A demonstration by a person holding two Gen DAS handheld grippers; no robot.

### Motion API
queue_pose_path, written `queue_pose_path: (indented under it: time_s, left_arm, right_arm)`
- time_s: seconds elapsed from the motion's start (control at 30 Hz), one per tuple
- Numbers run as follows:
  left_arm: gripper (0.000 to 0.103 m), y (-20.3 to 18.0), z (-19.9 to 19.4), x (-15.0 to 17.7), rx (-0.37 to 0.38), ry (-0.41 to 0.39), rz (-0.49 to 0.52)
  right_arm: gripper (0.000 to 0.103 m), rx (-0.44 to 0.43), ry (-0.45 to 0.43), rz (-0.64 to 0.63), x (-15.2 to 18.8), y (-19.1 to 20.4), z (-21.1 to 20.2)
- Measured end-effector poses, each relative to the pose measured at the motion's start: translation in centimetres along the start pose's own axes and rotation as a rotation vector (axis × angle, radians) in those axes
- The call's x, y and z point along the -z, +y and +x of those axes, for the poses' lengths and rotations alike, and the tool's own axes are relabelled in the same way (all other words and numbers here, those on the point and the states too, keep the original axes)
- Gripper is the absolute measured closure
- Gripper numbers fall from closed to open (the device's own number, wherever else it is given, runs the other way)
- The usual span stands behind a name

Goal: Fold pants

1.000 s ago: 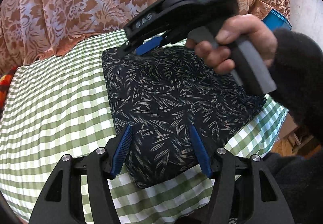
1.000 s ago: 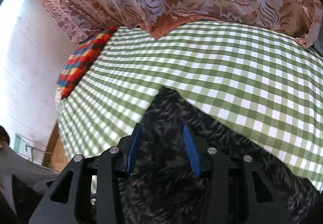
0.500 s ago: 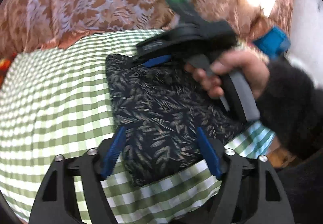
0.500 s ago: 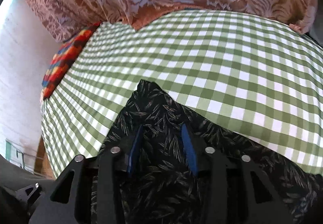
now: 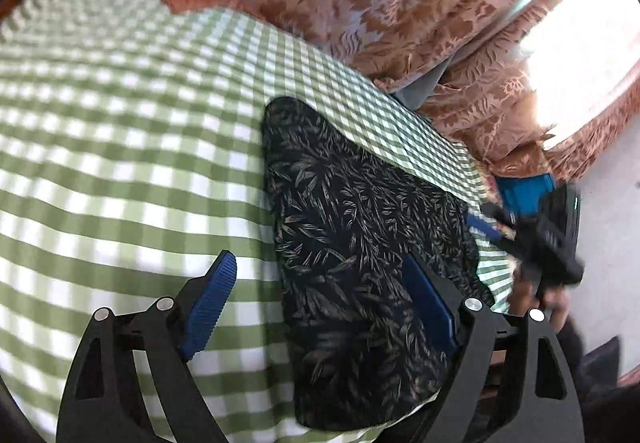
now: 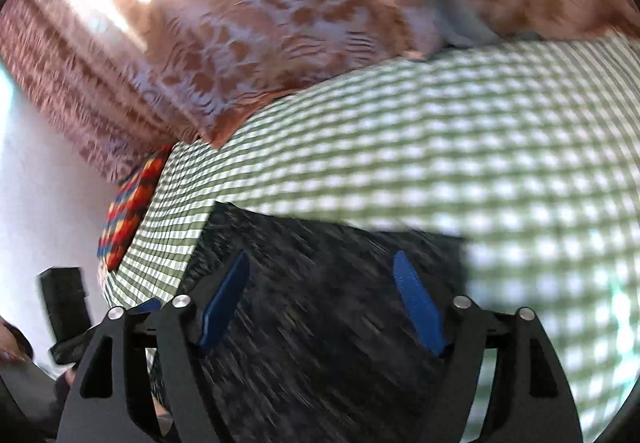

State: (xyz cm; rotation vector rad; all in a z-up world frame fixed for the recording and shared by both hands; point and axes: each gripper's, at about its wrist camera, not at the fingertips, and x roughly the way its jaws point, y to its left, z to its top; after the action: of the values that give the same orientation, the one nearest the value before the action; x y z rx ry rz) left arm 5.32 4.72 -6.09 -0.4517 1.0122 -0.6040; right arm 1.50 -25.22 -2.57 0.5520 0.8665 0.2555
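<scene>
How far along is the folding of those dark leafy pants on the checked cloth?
Nearly finished, it seems. The pants already lie as a compact folded bundle on the checked cloth. Both the left gripper and right gripper have just been opening and grip nothing. Perhaps only tidying remains.

Dark leaf-print pants [image 5: 352,243] lie folded into a compact flat rectangle on the bed
</scene>
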Motion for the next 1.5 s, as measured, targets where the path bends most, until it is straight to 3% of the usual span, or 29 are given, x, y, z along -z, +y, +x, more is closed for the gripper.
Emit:
queue_pose_path:
  time_s: [0.2,0.33,0.57,0.73,0.77,0.83,0.9,1.0,1.27,1.5]
  left_arm:
    - [0.019,1.3,2.9,-0.5,0.073,0.066,-0.081]
    - [0.019,1.7,4.4,-0.8,0.087,0.101,-0.096]
    - [0.019,1.2,5.6,-1.1,0.076,0.109,-0.03]
    - [0.02,0.7,6.1,-0.7,0.044,0.116,0.046]
    - [0.022,0.7,6.1,-0.6,0.046,0.118,0.05]
    - [0.048,0.7,6.3,-0.4,0.084,0.132,0.046]
    - [0.059,0.3,6.1,-0.1,0.081,0.115,0.079]
    - [0.068,-0.1,5.1,0.4,0.097,0.073,0.107]
    - [0.069,-1.8,2.1,-2.0,0.135,-0.06,0.181]
    - [0.069,-0.8,2.8,-8.8,0.036,-0.127,0.231]
  right_arm:
    - [0.022,-0.013,0.045,0.108,4.1,-4.2,-2.0]
    - [0.03,-0.128,0.089,0.136,5.9,-5.1,-1.7]
    - [0.031,-0.121,0.101,0.187,5.8,-7.5,-1.5]
    - [0.034,-0.231,0.143,0.182,5.9,-8.0,-0.5]
    - [0.043,-0.232,0.155,0.169,6.0,-7.7,0.0]
    - [0.055,-0.215,0.162,0.15,6.0,-7.4,0.9]
    - [0.067,-0.209,0.163,0.131,5.9,-6.9,1.1]
    - [0.072,-0.17,0.156,0.075,5.8,-5.6,0.5]
    - [0.075,-0.17,0.091,-0.057,2.7,-1.2,-1.3]
    - [0.075,-0.181,0.053,-0.116,-3.4,0.7,2.7]
